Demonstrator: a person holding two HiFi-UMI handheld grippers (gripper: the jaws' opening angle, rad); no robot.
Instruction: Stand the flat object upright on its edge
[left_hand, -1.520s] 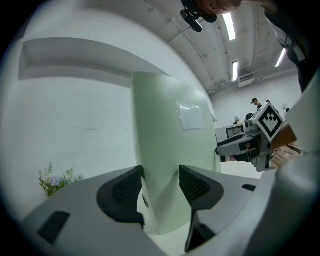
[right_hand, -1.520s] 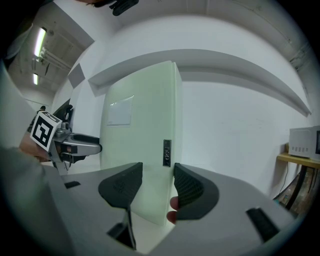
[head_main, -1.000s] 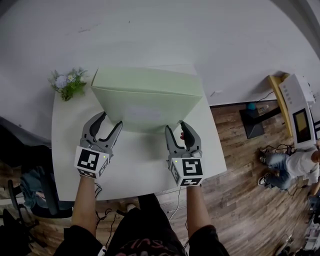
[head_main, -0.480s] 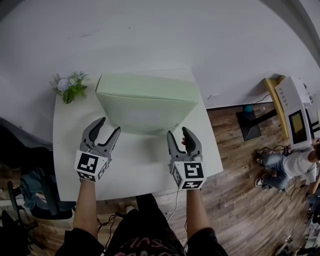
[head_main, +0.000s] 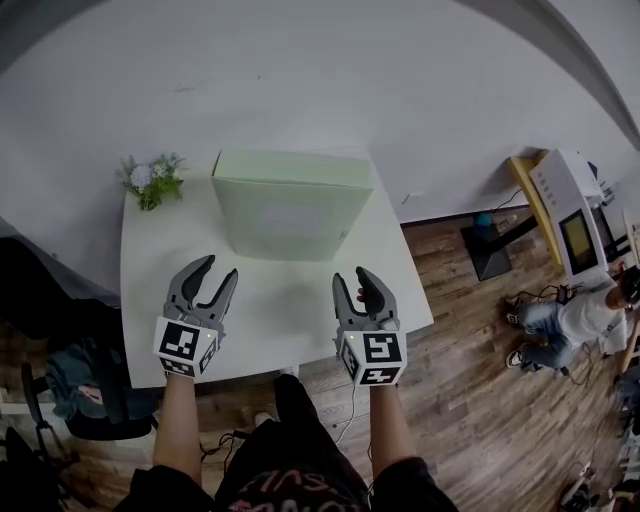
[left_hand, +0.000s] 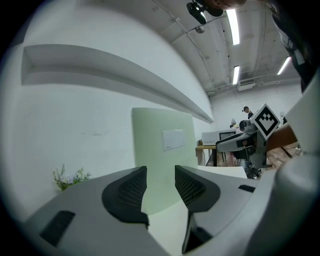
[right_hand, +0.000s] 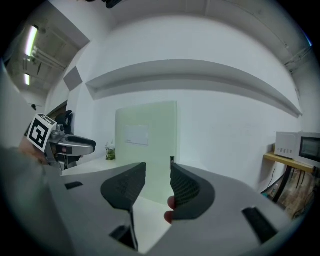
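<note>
Pale green and flat, the box (head_main: 290, 205) stands upright on its edge at the far edge of the white table (head_main: 270, 310), close to the wall (head_main: 300, 80). Its broad face, with a pale rectangular label (left_hand: 173, 139), is turned toward you. Whether its back touches the wall you cannot tell.

Your left gripper (head_main: 218, 268) hangs over the near left part of the table, well apart from the box. Its jaws stand moderately apart and have just been closing, with nothing between them. In the left gripper view the box (left_hand: 162, 150) shows through the gap between the jaws, far beyond the pads.

Your right gripper (head_main: 352, 275) hangs over the near right part of the table, level with the left one and also clear of the box. Its jaws too are a moderate way apart, have just been closing, and hold nothing. The right gripper view frames the box (right_hand: 147, 135) past the gap. One of your fingertips (right_hand: 171, 202) peeks out under the right-hand jaw there.

A small potted plant (head_main: 155, 180) with green leaves and pale flowers sits at the far left corner of the table, beside the box but not touching it. Off the right edge lies wooden floor (head_main: 470, 330), where a white appliance (head_main: 570, 215) stands on a wooden stand.
</note>
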